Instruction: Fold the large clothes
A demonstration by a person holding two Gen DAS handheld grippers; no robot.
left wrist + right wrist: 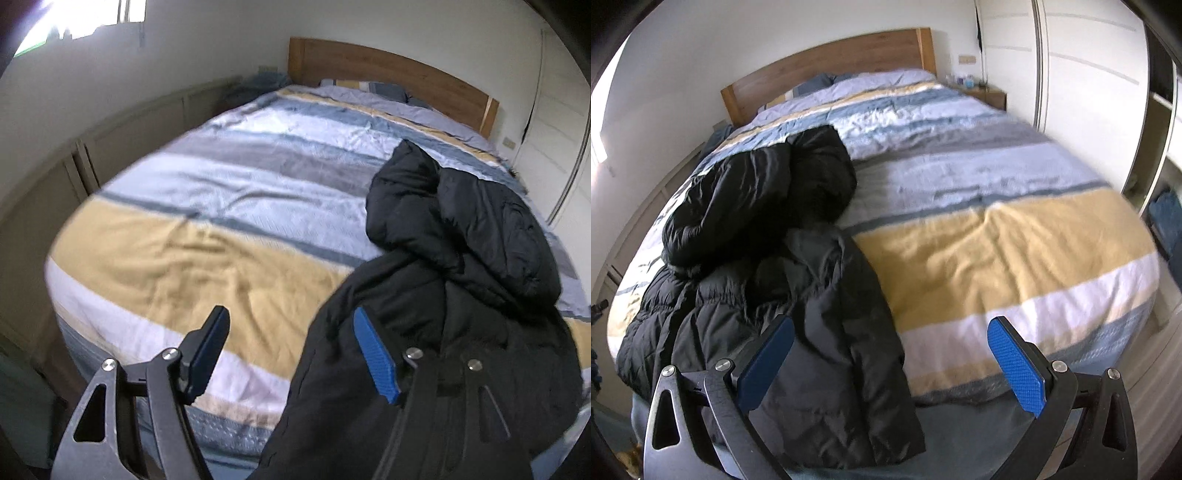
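A black padded hooded jacket (pixel 461 266) lies crumpled on the striped bed cover, its hood toward the headboard and its lower part hanging over the foot edge. In the right wrist view the jacket (pixel 783 266) lies at the left. My left gripper (pixel 291 350) is open and empty, held above the foot of the bed; its right finger is in front of the jacket's hem. My right gripper (pixel 892 365) is open and empty, above the jacket's hanging lower edge, not touching it.
The bed (pixel 207 221) has a blue, white and yellow striped cover and a wooden headboard (pixel 388 74). A low cabinet (pixel 110 140) runs along the left wall. A nightstand (pixel 991 94) and white wardrobe doors (pixel 1089 92) stand at the right.
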